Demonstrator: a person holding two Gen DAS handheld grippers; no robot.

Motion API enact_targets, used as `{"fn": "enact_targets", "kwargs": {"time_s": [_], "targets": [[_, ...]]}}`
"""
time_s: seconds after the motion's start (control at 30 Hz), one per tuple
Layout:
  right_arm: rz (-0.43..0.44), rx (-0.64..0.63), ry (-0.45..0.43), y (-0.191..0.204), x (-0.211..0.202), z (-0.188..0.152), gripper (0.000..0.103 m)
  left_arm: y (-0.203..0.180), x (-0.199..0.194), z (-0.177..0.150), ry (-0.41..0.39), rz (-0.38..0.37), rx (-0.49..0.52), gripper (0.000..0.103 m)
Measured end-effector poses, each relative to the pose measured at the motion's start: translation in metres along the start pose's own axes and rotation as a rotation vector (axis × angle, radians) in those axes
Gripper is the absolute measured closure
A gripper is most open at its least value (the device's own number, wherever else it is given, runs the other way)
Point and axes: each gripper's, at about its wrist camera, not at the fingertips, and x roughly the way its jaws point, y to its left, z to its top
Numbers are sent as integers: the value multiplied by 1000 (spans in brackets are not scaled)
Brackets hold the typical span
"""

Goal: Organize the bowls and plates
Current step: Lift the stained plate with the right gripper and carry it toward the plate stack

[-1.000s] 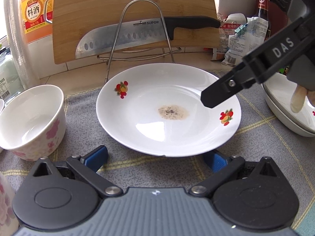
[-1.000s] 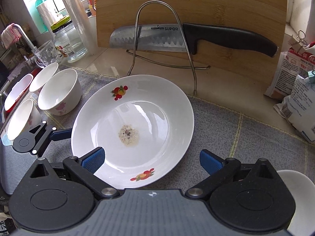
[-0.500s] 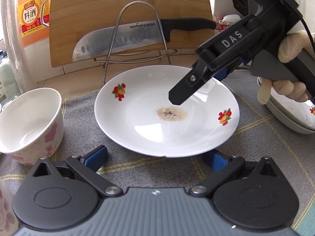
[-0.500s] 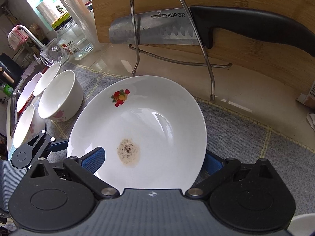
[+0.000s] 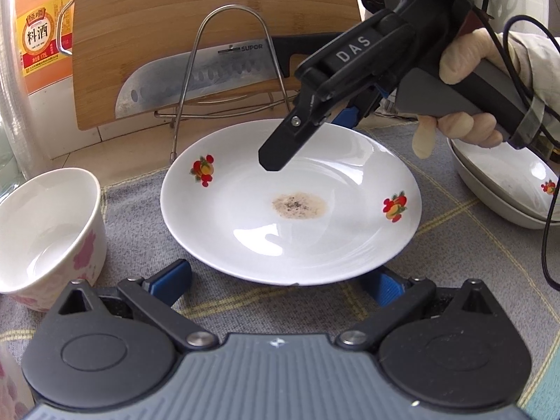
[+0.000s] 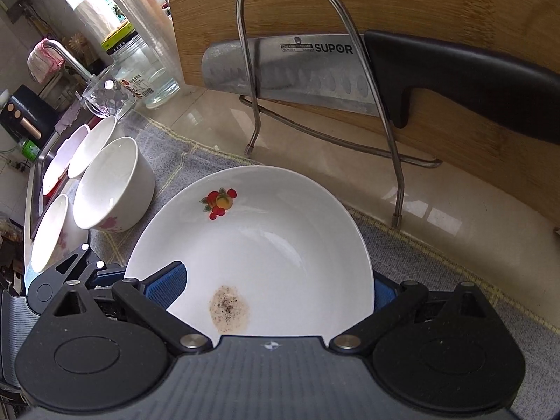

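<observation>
A white plate (image 5: 290, 206) with fruit prints and a brown stain lies on the grey mat; it also shows in the right wrist view (image 6: 266, 245). My left gripper (image 5: 280, 280) is open, its fingers either side of the plate's near rim. My right gripper (image 6: 276, 290) is open and straddles the plate's far right rim, one finger over the plate and one outside it; it hangs over the plate in the left wrist view (image 5: 315, 129). A white bowl (image 5: 45, 227) with pink flowers stands left of the plate. Stacked plates (image 5: 507, 189) sit at the right.
A wire rack (image 6: 315, 87) holds a knife (image 6: 350, 73) against a wooden cutting board (image 6: 385, 0) behind the plate. Several more bowls (image 6: 91, 147) stand at the left by the sink. A cooking wine jug (image 5: 38, 42) and a glass jar (image 6: 147, 70) stand at the back left.
My right gripper has moved forward and left over the plate, so its fingers now straddle the rim. The left gripper has hardly moved.
</observation>
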Motion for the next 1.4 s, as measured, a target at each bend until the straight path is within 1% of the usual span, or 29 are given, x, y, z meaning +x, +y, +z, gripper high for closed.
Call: {"fn": "enact_targets", "kwargs": {"time_s": [0.53,0.9,1.4], "targets": [[24,-64,38,2,14,23,0,-8,-14,-4,-20,-50,77,0],[9,-81,38,5,15,23,0,-11,-19,-3,-18,-59,83,0],[-7,-91,51,10,15,22,0,-14,-22,-2,-8,-48,87,1]]}}
